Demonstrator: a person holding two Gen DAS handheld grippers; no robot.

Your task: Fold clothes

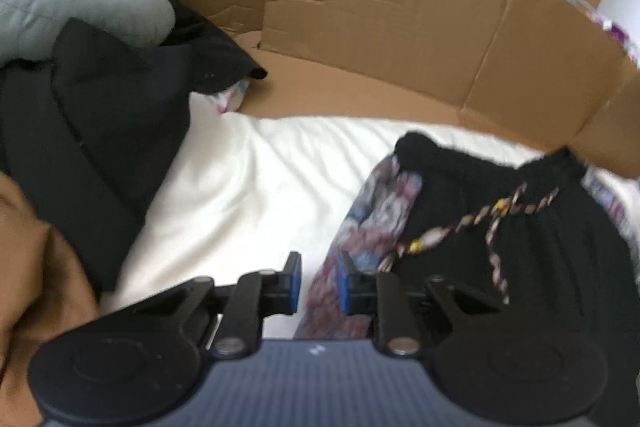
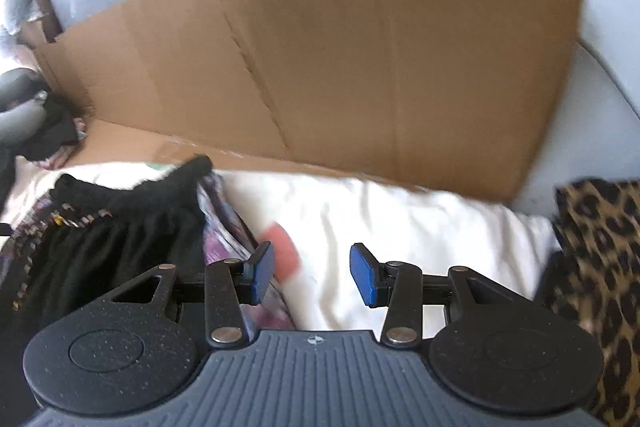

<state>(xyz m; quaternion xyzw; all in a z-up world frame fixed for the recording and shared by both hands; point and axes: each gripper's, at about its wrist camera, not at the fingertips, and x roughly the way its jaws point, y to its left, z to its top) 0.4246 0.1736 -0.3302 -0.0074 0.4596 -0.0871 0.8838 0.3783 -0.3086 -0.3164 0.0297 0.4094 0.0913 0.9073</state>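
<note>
Both views motion-blurred. Left gripper (image 1: 319,281): narrow gap, nothing between the pads, patterned cloth edge just past its right pad. Right gripper (image 2: 313,277): jaws wide apart, empty, over the white sheet (image 2: 400,227). Black skirt (image 1: 520,227) with braided drawstring (image 1: 496,227) lies on the sheet, near edge cut off by gripper body. Dark clothes pile (image 1: 100,127) far left, items indistinct. Cardboard wall (image 2: 360,67) behind. Leopard-print fabric (image 2: 600,267) right, partly out of frame.

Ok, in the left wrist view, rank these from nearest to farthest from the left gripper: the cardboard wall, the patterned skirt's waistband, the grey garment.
1. patterned skirt's waistband, just ahead and right of the left gripper.
2. grey garment, far left, atop the dark clothes pile.
3. cardboard wall, along the back.
</note>
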